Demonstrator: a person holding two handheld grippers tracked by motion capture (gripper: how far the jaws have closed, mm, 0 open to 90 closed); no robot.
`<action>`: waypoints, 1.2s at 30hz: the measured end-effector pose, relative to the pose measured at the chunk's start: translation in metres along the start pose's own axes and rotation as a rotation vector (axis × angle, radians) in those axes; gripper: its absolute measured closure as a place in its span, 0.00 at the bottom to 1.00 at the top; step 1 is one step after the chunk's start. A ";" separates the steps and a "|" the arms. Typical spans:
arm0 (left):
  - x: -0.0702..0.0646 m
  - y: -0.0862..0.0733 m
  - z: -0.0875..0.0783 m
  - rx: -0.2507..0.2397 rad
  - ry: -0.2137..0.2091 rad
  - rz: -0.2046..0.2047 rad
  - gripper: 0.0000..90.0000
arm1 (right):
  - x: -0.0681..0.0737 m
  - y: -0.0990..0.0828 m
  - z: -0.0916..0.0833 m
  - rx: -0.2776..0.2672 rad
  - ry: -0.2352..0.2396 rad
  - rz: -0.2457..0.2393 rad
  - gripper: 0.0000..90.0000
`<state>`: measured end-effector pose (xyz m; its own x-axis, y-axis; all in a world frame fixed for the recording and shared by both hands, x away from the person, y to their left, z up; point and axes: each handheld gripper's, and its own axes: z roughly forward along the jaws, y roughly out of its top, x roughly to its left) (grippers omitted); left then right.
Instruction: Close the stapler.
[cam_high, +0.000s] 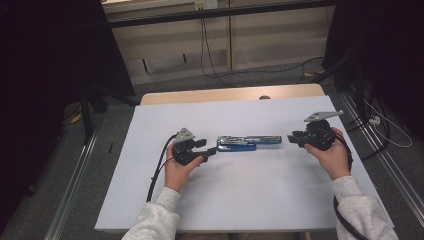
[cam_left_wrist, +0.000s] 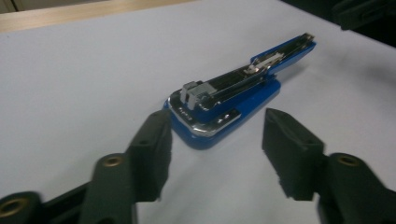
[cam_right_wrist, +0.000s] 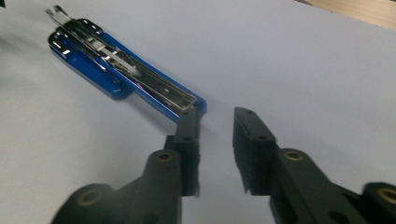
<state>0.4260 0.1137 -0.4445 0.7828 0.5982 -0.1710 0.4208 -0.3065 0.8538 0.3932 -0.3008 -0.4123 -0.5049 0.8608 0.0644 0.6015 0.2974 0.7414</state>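
From the high view we see a blue stapler (cam_high: 248, 142) lying opened out flat near the middle of the white table (cam_high: 240, 200), its length running left to right. Our left gripper (cam_high: 209, 148) sits at its left end and our right gripper (cam_high: 291, 139) at its right end, each held in a hand (cam_high: 179, 169) with a pale sleeve (cam_high: 155, 217) behind it.

In the left gripper view, the stapler (cam_left_wrist: 233, 100) points away from us, its chromed hinge end nearest. Our two black jaws stand about half open on either side of that end; the left jaw is just beside the blue base, perhaps touching it, and the right jaw is clear of it. Nothing is gripped.

In the right gripper view, the stapler (cam_right_wrist: 126, 70) stretches off to the upper left. Our jaws stand narrowly apart with only bare table between them; the tip of the left jaw meets or overlaps the near end of the stapler's blue arm, and we cannot tell whether it touches.
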 end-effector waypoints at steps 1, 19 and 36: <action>0.001 0.001 0.002 0.010 0.005 0.004 0.63 | -0.001 -0.001 0.000 0.007 -0.015 0.000 0.85; 0.004 -0.001 0.037 0.160 0.029 -0.008 1.00 | 0.000 -0.015 0.028 0.095 -0.009 -0.011 1.00; 0.008 -0.002 0.042 0.164 0.056 -0.002 1.00 | 0.011 -0.009 0.046 0.128 -0.004 -0.062 1.00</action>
<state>0.4507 0.0882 -0.4678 0.7571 0.6378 -0.1414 0.4954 -0.4193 0.7608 0.4107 -0.2746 -0.4492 -0.5412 0.8407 0.0188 0.6436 0.3997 0.6527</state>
